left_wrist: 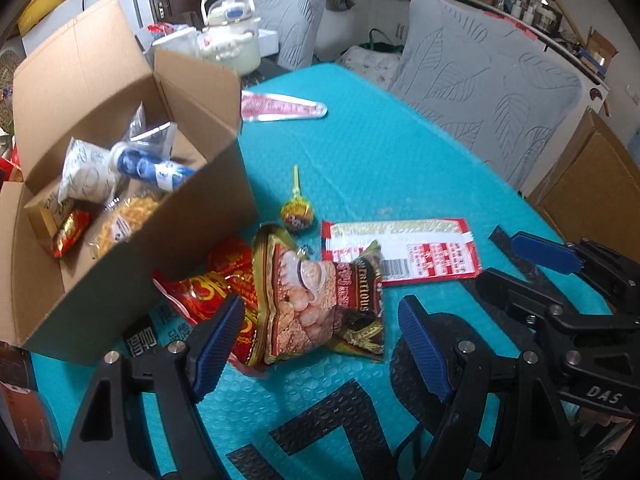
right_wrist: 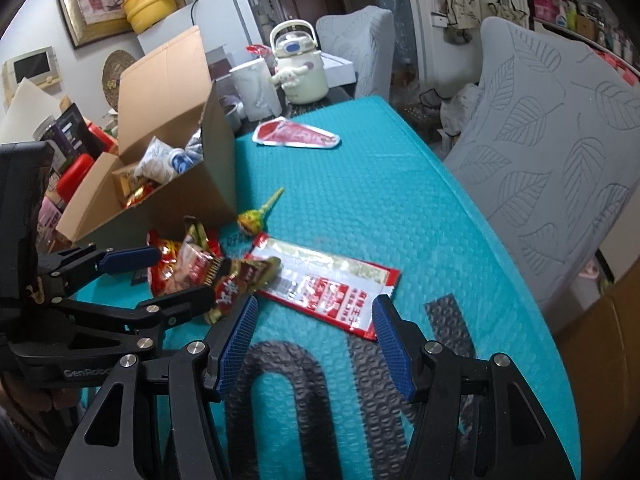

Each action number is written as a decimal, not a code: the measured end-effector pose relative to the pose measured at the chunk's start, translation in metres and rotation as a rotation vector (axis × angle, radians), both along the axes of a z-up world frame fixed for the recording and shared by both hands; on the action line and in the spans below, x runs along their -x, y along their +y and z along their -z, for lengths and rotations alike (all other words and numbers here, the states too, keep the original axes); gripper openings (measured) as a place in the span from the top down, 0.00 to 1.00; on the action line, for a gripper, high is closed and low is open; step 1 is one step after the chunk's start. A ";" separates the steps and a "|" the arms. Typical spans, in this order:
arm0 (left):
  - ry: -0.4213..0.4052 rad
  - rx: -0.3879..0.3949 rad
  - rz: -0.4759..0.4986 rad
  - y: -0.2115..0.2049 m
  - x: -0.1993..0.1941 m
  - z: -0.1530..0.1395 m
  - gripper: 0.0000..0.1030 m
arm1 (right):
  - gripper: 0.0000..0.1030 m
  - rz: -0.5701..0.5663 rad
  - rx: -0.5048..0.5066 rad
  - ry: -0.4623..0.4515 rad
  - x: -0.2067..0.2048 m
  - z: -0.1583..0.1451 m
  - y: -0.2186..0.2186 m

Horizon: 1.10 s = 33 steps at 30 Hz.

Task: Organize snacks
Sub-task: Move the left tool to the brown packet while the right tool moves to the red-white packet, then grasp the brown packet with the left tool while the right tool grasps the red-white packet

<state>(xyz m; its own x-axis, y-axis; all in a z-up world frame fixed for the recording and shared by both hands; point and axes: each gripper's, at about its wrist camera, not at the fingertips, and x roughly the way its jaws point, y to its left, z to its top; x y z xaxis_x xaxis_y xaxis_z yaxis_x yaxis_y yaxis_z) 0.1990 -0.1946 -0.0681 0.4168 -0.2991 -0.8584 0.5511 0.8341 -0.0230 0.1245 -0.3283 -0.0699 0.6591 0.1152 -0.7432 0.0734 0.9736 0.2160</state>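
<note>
Five loose snacks lie on the teal bubble mat (left_wrist: pixel 400 140), outside the cardboard box (left_wrist: pixel 132 240) that appears to be the collecting point, its flaps standing open to receive them. By count: one brown-and-gold snack bag (left_wrist: pixel 316 300), one red snack bag (left_wrist: pixel 216 284) partly under it, one lollipop (left_wrist: pixel 296 212) just beside the box's near corner, one flat red-and-white sachet (left_wrist: pixel 404 248) touching the brown bag's corner, and one red-and-white tapered packet (left_wrist: pixel 280 108) well apart, near the mat's far edge. The two bags are piled against the box wall.

Inside the box at least five items are visible: a white pouch, a blue-and-white tube, a yellow noodle-type pack, a small red packet and a clear wrapper; others may be hidden.

The left gripper (left_wrist: pixel 320 354) has its jaws well apart, empty, pads either side of the brown bag's lower end without touching it. I judge this the intended next pick.

The right gripper (right_wrist: pixel 316 346) has its jaws moderately apart and empty, aimed at the flat sachet's near edge (right_wrist: pixel 324 284). A thin flat sachet may prove hard to lift off the mat.
</note>
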 end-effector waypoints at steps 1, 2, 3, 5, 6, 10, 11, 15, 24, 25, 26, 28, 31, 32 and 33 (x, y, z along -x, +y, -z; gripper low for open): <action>0.004 -0.008 -0.003 -0.001 -0.001 0.003 0.23 | 0.42 -0.001 -0.001 0.004 -0.001 0.002 -0.001; 0.010 -0.017 -0.007 -0.003 -0.003 0.007 0.23 | 0.42 -0.002 -0.001 0.008 -0.002 0.003 -0.002; 0.017 -0.022 -0.008 -0.004 -0.005 0.010 0.23 | 0.42 -0.005 0.000 0.013 -0.002 0.005 -0.003; 0.025 -0.028 -0.006 -0.007 -0.007 0.016 0.23 | 0.36 -0.012 0.003 0.018 -0.003 0.009 -0.004; 0.009 -0.040 -0.002 -0.011 -0.007 0.017 0.23 | 0.34 -0.015 0.001 0.019 -0.003 0.011 -0.005; 0.006 -0.074 0.010 -0.021 -0.010 0.024 0.23 | 0.29 -0.029 -0.001 0.028 -0.006 0.016 -0.010; 0.007 -0.092 0.012 -0.024 -0.012 0.027 0.23 | 0.29 -0.032 0.003 0.031 -0.007 0.017 -0.012; 0.016 -0.114 0.014 -0.030 -0.014 0.037 0.23 | 0.25 -0.057 0.023 0.052 -0.012 0.021 -0.018; 0.006 -0.060 -0.015 -0.017 -0.008 0.034 0.37 | 0.24 -0.215 0.104 0.108 -0.037 0.032 -0.016; 0.024 -0.045 -0.009 -0.014 -0.005 0.032 0.37 | 0.24 -0.233 0.120 0.110 -0.040 0.033 -0.014; 0.033 -0.045 -0.001 -0.012 -0.002 0.031 0.37 | 0.24 -0.253 0.136 0.112 -0.042 0.034 -0.012; 0.041 -0.053 -0.004 -0.009 0.003 0.031 0.37 | 0.24 -0.301 0.161 0.117 -0.049 0.036 -0.006; 0.054 -0.061 -0.013 -0.001 0.013 0.031 0.37 | 0.20 -0.373 0.165 0.112 -0.056 0.039 0.000; 0.066 -0.050 -0.019 0.004 0.017 0.031 0.37 | 0.20 -0.401 0.151 0.114 -0.060 0.041 0.001; 0.073 -0.046 -0.020 0.005 0.017 0.032 0.37 | 0.20 -0.406 0.145 0.119 -0.063 0.042 0.001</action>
<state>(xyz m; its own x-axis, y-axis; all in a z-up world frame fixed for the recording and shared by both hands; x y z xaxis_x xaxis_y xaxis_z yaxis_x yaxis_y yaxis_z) 0.1820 -0.1900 -0.1000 0.3578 -0.2507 -0.8995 0.5328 0.8459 -0.0238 0.1878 -0.3269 -0.1116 0.4905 0.2362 -0.8388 -0.3053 0.9481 0.0885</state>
